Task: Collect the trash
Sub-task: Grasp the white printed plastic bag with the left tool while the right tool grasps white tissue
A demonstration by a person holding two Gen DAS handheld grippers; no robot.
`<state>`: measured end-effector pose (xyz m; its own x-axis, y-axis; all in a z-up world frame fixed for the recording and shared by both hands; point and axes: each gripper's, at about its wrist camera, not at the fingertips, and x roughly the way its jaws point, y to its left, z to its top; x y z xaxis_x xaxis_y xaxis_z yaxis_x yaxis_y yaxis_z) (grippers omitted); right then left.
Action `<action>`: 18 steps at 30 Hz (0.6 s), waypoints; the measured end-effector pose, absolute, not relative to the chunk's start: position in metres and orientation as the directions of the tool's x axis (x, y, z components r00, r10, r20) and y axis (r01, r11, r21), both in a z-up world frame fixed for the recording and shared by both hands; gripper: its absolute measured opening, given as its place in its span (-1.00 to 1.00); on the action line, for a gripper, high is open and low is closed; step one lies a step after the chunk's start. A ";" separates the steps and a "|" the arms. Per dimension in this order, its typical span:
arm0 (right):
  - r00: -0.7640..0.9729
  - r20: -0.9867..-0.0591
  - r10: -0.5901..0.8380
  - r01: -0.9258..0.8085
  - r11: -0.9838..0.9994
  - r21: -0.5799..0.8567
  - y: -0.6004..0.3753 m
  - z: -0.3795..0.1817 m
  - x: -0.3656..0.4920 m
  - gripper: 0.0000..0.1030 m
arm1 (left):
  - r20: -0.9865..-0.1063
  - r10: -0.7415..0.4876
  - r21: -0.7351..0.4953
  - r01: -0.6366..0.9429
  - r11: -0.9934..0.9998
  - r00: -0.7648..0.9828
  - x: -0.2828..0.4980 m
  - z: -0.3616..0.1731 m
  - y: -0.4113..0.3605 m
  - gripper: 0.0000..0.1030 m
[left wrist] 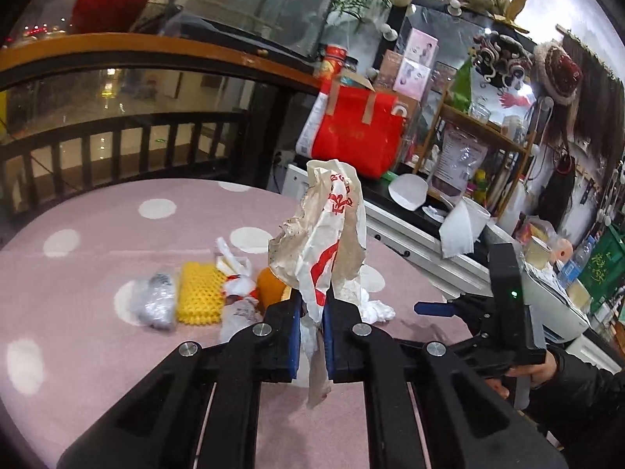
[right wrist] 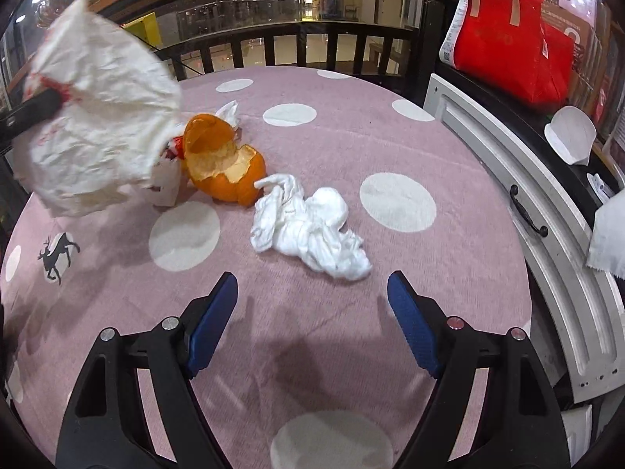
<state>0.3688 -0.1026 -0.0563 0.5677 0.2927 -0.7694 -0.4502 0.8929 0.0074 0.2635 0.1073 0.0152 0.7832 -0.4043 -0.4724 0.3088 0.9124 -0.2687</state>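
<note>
My left gripper is shut on a crumpled white paper bag with red print, held up above the pink dotted table; the same bag hangs blurred at the left in the right wrist view. On the table lie an orange peel, a crumpled white tissue, a yellow foam net, a silvery plastic wad and small white-and-red wrappers. My right gripper stands open just short of the tissue, nothing between its fingers; it also shows at the right.
A white cabinet with a black handle borders the table on the right. A red bag stands on its top. A dark railing runs behind the table. Cluttered shelves fill the far right.
</note>
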 end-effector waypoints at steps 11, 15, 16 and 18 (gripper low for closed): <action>0.526 -0.814 0.247 -0.466 0.884 -0.032 -0.083 -0.076 0.401 -0.31 | -0.507 -0.312 -0.240 0.216 0.946 0.803 0.232 0.001 0.118 -0.82; 0.536 -0.806 0.251 -0.466 0.884 -0.034 -0.088 -0.069 0.388 -0.81 | -0.522 -0.315 -0.242 0.216 0.946 0.793 0.223 -0.006 0.116 -0.82; 0.543 -0.802 0.250 -0.464 0.885 -0.039 -0.089 -0.068 0.383 -0.81 | -0.521 -0.321 -0.251 0.217 0.943 0.791 0.222 -0.008 0.115 -0.82; 0.555 -0.791 0.255 -0.456 0.889 -0.034 -0.094 -0.064 0.371 -0.81 | -0.522 -0.329 -0.268 0.215 0.939 0.787 0.218 -0.011 0.113 -0.82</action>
